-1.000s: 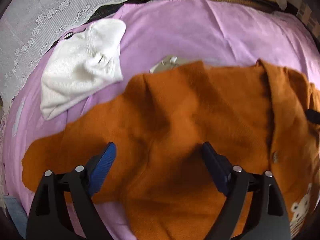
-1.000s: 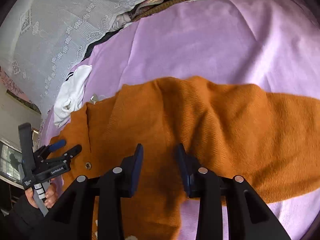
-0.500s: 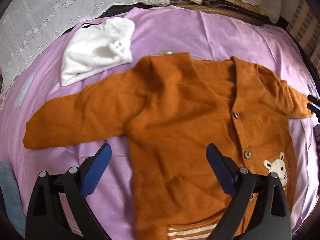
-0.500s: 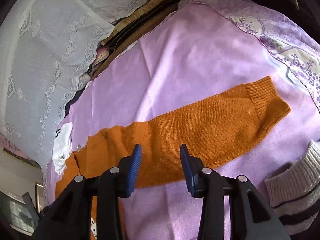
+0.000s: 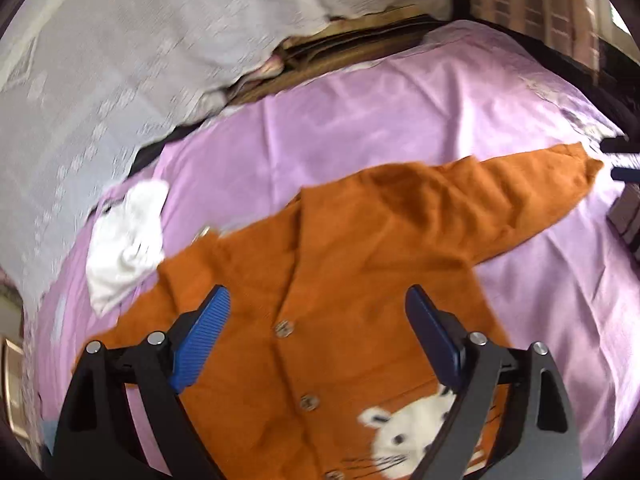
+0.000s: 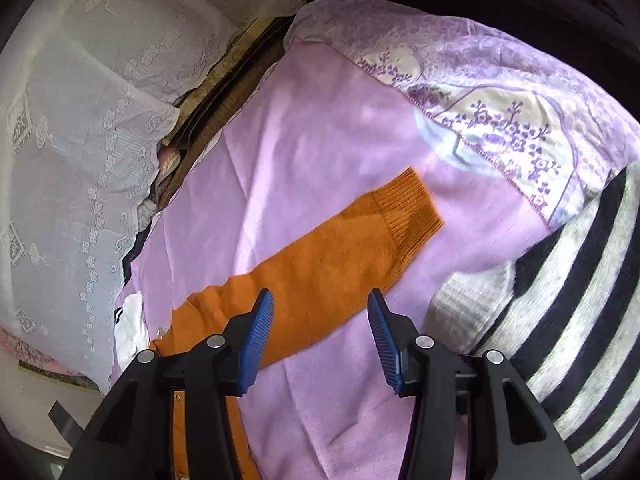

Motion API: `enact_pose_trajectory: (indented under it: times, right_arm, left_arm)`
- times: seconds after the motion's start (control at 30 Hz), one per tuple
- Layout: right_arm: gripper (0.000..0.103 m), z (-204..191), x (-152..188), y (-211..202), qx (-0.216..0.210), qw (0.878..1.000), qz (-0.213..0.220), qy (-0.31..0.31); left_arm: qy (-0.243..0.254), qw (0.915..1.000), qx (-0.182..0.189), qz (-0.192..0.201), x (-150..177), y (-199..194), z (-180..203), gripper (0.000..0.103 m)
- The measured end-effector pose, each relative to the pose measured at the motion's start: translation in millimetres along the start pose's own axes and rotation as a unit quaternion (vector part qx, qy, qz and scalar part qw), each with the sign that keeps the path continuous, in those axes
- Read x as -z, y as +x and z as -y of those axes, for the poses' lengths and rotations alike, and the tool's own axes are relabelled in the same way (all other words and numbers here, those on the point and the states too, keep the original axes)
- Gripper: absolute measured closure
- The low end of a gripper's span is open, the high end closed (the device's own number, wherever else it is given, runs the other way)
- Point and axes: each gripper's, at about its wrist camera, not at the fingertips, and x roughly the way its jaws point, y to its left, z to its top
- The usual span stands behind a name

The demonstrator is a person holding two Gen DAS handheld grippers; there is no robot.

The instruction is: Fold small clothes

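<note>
An orange knit cardigan (image 5: 360, 264) with buttons and a white rabbit patch lies spread front-up on the purple bedsheet (image 5: 360, 112). My left gripper (image 5: 316, 324) is open and empty above its button front. One sleeve stretches out to the right; in the right wrist view that sleeve (image 6: 332, 260) ends in a ribbed cuff. My right gripper (image 6: 320, 332) is open and empty, hovering just above the sleeve's middle. The right gripper's tips also show at the far right of the left wrist view (image 5: 624, 160).
A white folded garment (image 5: 128, 240) lies left of the cardigan. A black-and-white striped knit (image 6: 568, 320) is piled at the right, beside a purple floral quilt (image 6: 500, 120). White lace fabric (image 5: 100, 80) hangs along the back.
The left gripper has moved right, from over the cardigan's left half to over its button front. The right gripper has opened wider and moved closer to the sleeve's cuff end.
</note>
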Motion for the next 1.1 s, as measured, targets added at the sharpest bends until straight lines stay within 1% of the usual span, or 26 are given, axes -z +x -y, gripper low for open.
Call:
enact_pose_trajectory:
  times: [0.03,0.1,0.13,0.23,0.3,0.37,0.4,0.43,0.47,0.5,0.57,0.6,0.67,0.73,0.8,0.9,0.97,1.03,1.1]
  right_arm:
    - [0.054,4.6,-8.7,-4.2,0.014,1.0,0.006,0.005]
    - [0.054,15.5,-25.0,-6.6,0.059,0.998,0.003,0.017]
    - [0.054,23.3,-31.0,-5.1,0.065,0.998,-0.003,0.028]
    - [0.054,40.6,-44.4,9.6,0.07,0.995,-0.036,0.054]
    - [0.054,49.6,-50.1,22.9,0.078,0.993,-0.055,0.064]
    - [0.054,56.8,-52.4,37.1,0.081,0.991,-0.074,0.071]
    - [0.057,61.7,-52.6,45.0,0.087,0.99,-0.086,0.075]
    - [0.065,63.6,-52.5,50.1,0.09,0.989,-0.09,0.077]
    - [0.085,64.3,-51.6,52.4,0.086,0.99,-0.089,0.072]
    - [0.094,64.4,-50.1,53.2,0.076,0.991,-0.088,0.068]
    - [0.096,60.4,-46.0,44.5,0.054,0.994,-0.061,0.066]
    - [0.097,54.3,-44.7,39.1,0.041,0.996,-0.049,0.059]
    - [0.097,37.4,-41.7,24.9,0.025,0.999,-0.024,0.039]
    - [0.097,16.1,-40.1,9.0,0.002,1.0,-0.003,0.014]
    - [0.097,-11.1,-38.9,-4.3,-0.02,1.0,0.008,-0.016]
    - [0.097,-57.1,-32.8,-11.2,-0.05,0.997,0.006,-0.063]
    - [0.097,-89.2,-24.7,-10.2,-0.068,0.994,-0.001,-0.09]
    - [0.097,-118.6,-15.1,-8.7,-0.084,0.99,-0.007,-0.116]
    - [0.097,-147.2,-5.8,-4.6,-0.101,0.985,-0.015,-0.139]
  left_arm:
    - [0.03,0.9995,-0.003,0.013,-8.2,0.5,23.5,0.016]
    - [0.074,0.9967,-0.007,0.032,-20.2,6.2,67.9,0.016]
    - [0.089,0.9954,-0.005,0.035,-23.7,8.6,89.5,0.016]
    - [0.116,0.9927,-0.006,0.032,-32.5,23.5,135.0,0.016]
    - [0.122,0.9923,-0.012,0.016,-34.0,36.9,154.2,0.019]
    - [0.116,0.9932,-0.003,-0.004,-35.5,49.1,159.7,0.028]
    - [0.11,0.9938,0.004,-0.01,-36.5,53.2,159.9,0.031]
    - [0.105,0.9943,0.013,-0.012,-36.4,56.5,157.5,0.037]
    - [0.103,0.9943,0.024,-0.015,-37.4,58.4,156.7,0.047]
    - [0.103,0.9939,0.036,-0.017,-37.9,59.1,158.1,0.053]
    - [0.107,0.9923,0.057,-0.023,-37.3,58.6,160.6,0.077]
    - [0.109,0.9918,0.063,-0.024,-38.0,58.3,161.9,0.08]
    - [0.101,0.992,0.071,-0.028,-39.6,58.6,161.1,0.083]
    - [0.07,0.9918,0.1,-0.04,-41.5,56.6,150.8,0.083]
    - [0.027,0.9892,0.134,-0.051,-46.1,54.2,134.9,0.083]
    - [-0.034,0.9832,0.171,-0.055,-52.0,46.4,108.3,0.082]
    - [-0.067,0.979,0.187,-0.046,-53.7,36.6,88.9,0.082]
    - [-0.089,0.9767,0.193,-0.03,-53.2,24.6,69.1,0.082]
    - [-0.114,0.9729,0.2,-0.023,-50.7,15.5,46.4,0.081]
